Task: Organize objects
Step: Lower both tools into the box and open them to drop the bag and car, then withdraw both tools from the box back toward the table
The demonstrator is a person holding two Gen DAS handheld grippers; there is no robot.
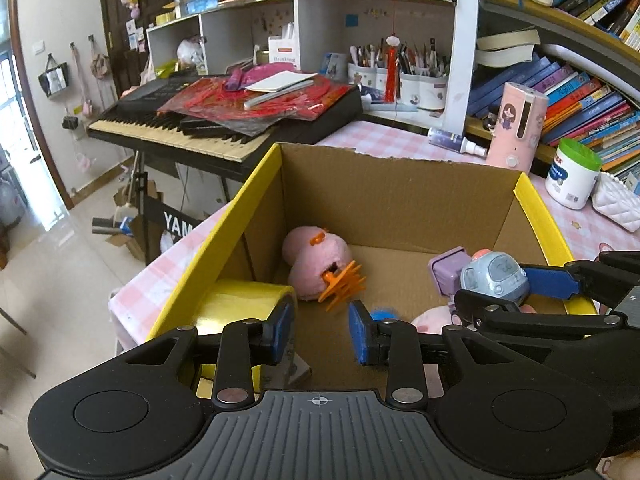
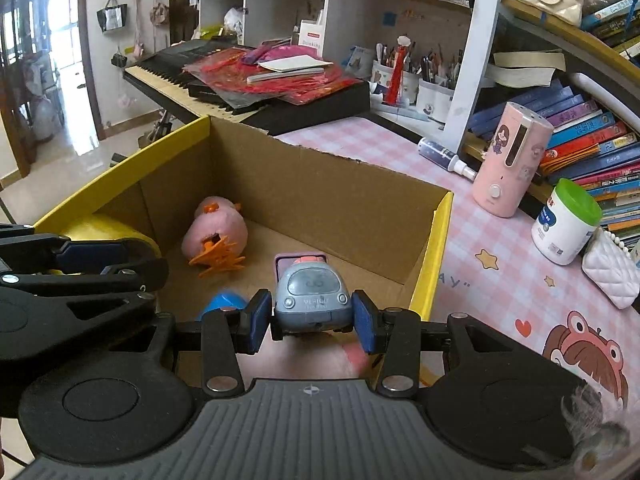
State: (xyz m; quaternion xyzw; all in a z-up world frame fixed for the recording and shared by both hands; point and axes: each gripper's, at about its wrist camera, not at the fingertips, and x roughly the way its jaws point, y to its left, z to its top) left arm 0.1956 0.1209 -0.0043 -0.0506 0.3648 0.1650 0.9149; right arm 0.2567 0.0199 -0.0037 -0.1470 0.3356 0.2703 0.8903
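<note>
An open cardboard box (image 1: 400,192) (image 2: 320,184) with yellow flaps stands on the pink checked table. Inside lie a pink plush (image 1: 316,260) (image 2: 216,228) with an orange hair claw (image 1: 344,284) (image 2: 218,258), a yellow tape roll (image 1: 240,308), a purple toy (image 1: 446,270) and a blue ball (image 2: 222,302). My right gripper (image 2: 313,320) is shut on a grey-blue toy car (image 2: 314,300) (image 1: 494,278), held over the box's near right part. My left gripper (image 1: 320,330) is open and empty above the box's near side.
A pink dispenser (image 2: 512,160), a spray bottle (image 2: 444,156), a green-lidded white tub (image 2: 566,222) and a white quilted purse (image 2: 610,270) stand on the table right of the box. A keyboard (image 1: 224,120) with red papers sits behind. Bookshelves fill the right.
</note>
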